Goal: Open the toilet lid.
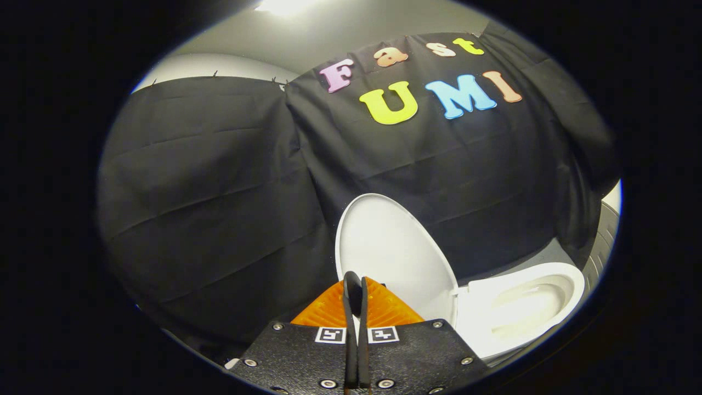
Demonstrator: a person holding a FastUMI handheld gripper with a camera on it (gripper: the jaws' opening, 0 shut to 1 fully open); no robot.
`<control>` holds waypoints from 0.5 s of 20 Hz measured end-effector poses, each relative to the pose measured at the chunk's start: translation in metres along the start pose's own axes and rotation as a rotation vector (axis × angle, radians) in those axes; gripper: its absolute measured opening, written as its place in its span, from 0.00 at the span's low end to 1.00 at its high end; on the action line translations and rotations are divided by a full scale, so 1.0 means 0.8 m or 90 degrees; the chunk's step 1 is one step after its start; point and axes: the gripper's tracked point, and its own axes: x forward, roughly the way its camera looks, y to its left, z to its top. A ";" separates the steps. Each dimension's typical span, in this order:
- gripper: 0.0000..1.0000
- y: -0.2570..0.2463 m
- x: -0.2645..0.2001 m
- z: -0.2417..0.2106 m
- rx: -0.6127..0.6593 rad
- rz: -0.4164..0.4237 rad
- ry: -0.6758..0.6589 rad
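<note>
One toilet sits at the lower right of the frame. Its lid stands raised near the middle, just beyond the fingers, propped up and leaning toward the black cloth wall behind, so it likely rests there on its own. The bowl lies open and uncovered. The gripper has its two fingers pressed closed together, holding nothing, at bottom centre.
</note>
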 end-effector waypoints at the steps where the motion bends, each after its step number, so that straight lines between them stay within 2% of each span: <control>1: 0.00 0.000 0.001 0.005 -0.003 0.003 -0.009; 4: 0.02 0.003 -0.001 0.007 -0.002 0.017 -0.017; 5: 0.06 0.008 0.000 0.006 -0.005 0.029 -0.014; 9: 0.80 -0.002 -0.013 -0.021 -0.009 0.072 0.025; 10: 0.90 -0.010 -0.020 -0.019 -0.012 0.069 0.021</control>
